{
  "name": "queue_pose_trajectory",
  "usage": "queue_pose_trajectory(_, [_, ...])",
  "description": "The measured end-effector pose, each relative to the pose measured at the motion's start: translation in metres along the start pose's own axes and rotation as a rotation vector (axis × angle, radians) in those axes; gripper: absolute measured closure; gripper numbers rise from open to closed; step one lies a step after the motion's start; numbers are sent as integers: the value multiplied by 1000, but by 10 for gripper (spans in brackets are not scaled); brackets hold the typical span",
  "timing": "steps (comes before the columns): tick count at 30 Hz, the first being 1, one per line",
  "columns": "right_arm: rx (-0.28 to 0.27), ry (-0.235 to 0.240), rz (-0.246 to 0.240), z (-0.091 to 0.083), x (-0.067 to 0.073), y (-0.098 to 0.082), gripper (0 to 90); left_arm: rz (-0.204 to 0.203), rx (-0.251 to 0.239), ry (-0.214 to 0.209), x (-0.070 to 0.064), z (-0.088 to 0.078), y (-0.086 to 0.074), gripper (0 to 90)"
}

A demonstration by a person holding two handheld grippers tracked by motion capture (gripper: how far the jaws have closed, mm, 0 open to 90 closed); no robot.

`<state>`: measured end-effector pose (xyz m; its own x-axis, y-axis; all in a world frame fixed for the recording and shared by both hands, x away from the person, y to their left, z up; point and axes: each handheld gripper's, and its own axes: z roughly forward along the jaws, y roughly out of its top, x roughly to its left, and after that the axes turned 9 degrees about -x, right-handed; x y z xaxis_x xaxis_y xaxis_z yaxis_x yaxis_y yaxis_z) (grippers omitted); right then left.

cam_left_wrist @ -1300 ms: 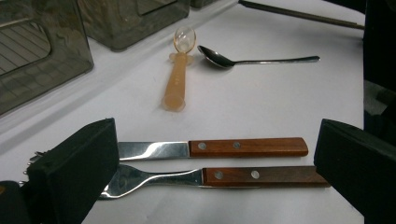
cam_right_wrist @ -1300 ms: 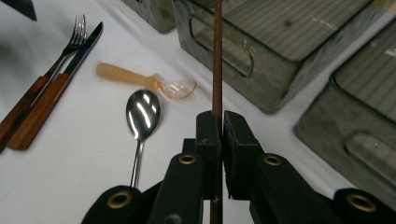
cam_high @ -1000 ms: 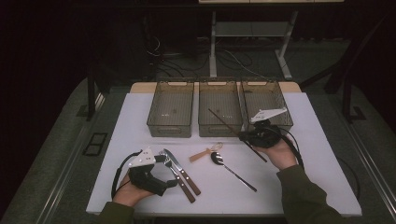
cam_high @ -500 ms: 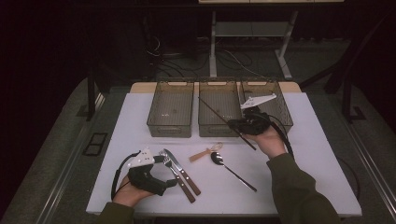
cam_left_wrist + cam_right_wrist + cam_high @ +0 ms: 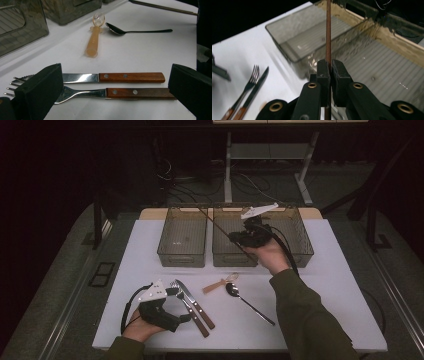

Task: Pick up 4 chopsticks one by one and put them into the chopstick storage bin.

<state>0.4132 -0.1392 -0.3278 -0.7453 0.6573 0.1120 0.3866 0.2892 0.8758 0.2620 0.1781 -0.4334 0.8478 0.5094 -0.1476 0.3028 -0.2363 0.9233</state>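
A: Item one, the right tongs (image 5: 239,238)?
B: Clamped on a thin brown stick (image 5: 328,30), a chopstick by its look, held above the middle bin (image 5: 235,256) at twelve o'clock on the bench (image 5: 340,285).

A: Left tongs (image 5: 184,304)?
B: Jaws apart, at seven o'clock, straddling the fork (image 5: 82,93) and knife (image 5: 112,77) without touching either.

A: Risks?
B: The grip is narrow and partway along the stick; it could pivot or slip out and fall outside the bin. Its raised far tip may also catch a bin's rim.

A: Count?
B: Bins: three, though the right one (image 5: 299,227) is partly hidden. One stick, fork, knife, dark metal spoon (image 5: 247,301), and clear-bowled spoon with an orange handle (image 5: 220,283).
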Motion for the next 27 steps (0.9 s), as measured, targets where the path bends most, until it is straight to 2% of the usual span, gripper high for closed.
queue_pose_trajectory(5, [-19,-7,3,15,2,16,854,-13,-8,1,0,3,1,0])
queue_pose_trajectory(6, [-24,-9,3,17,2,19,854,-6,-5,2,0,3,1,0])
queue_pose_trajectory(13, [-64,-17,32,36,4,35,854,-13,-6,-2,0,4,1,0])
queue_pose_trajectory(21, [-64,-16,57,67,9,43,853,-19,-11,-9,-2,6,2,0])
queue_pose_trajectory(27, [-57,-25,54,94,16,51,853,-25,-24,-11,-1,4,2,0])
